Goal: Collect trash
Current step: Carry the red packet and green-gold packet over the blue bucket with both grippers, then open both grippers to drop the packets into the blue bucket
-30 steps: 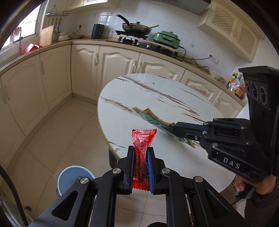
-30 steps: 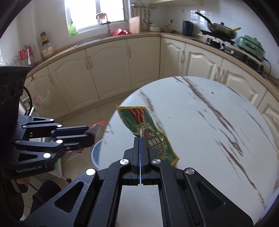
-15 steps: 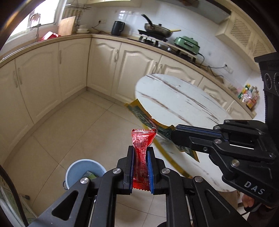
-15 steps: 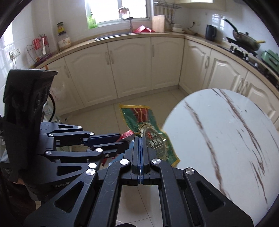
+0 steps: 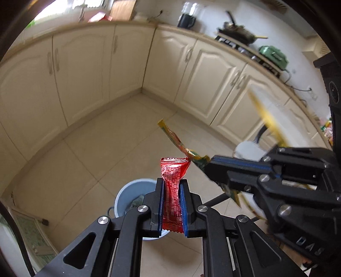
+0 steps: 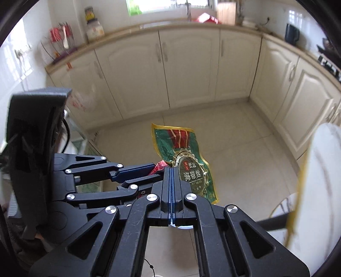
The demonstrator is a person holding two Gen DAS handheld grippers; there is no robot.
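Bin (image 5: 136,191) on floor below left gripper (image 5: 172,185); right gripper (image 5: 207,168) just beside, at its right.

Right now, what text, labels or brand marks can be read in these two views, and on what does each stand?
"海带丝": round emblem of the green packet, held by the right gripper.
"优选": smaller, above it on the same emblem.
"DAS": right gripper's body, left wrist view.
Red wrapper in the left gripper: print too small to read.

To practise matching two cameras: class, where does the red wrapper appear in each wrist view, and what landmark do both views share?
Left wrist: red wrapper low centre, upright, clamped in the left gripper.
Right wrist: only its crumpled tip shows, left of centre, beside the green packet.
Shared landmark: black kettle on the counter.
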